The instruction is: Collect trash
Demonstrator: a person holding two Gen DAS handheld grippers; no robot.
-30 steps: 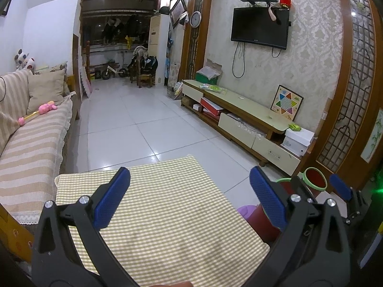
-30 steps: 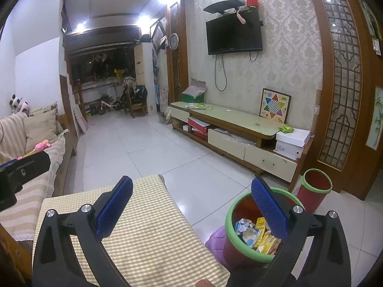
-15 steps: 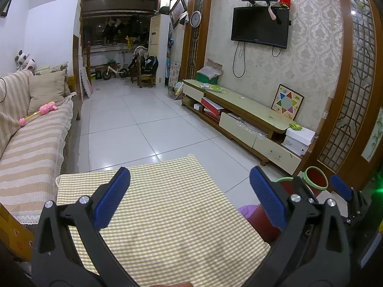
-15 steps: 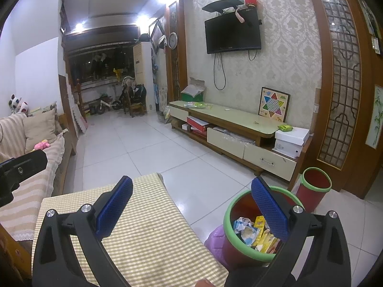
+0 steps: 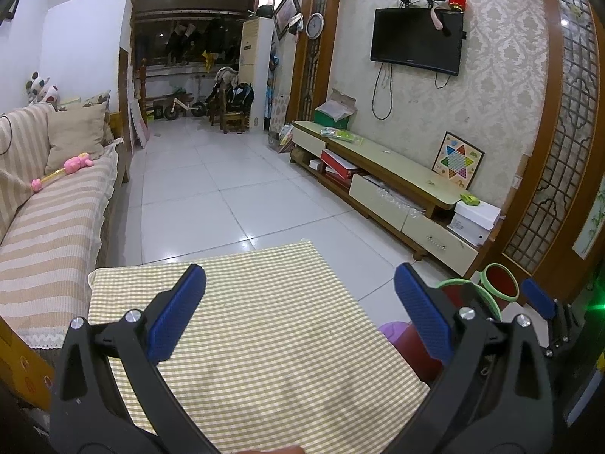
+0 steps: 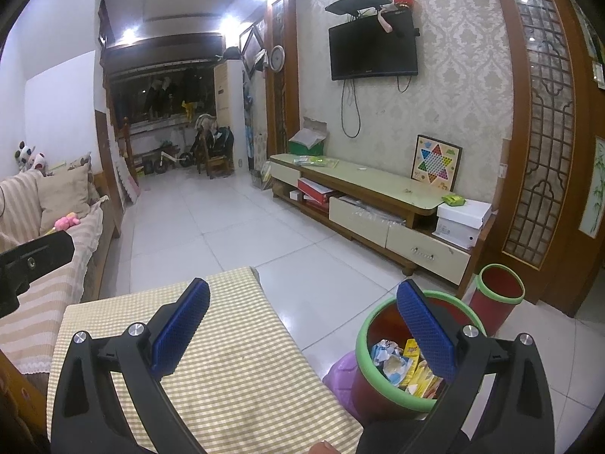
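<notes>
No legible writing; trash bin (image 6: 363, 344) holds wrappers (image 6: 404, 367).

Left gripper (image 5: 300, 314): black plastic frame, two arms with triangular cut-outs.
Right gripper (image 6: 302, 327): same black build.
Pads (image 6: 180, 327): blue, diamond-textured.
Screws (image 5: 132, 316): silver, round-headed, two per arm.

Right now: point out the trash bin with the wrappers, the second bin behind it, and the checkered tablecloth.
trash bin (image 6: 361, 335), right wrist view, green rim, near-left edge
second bin (image 6: 500, 297), right wrist view, red outer wall
checkered tablecloth (image 6: 242, 363), right wrist view, bare middle of cloth
</notes>
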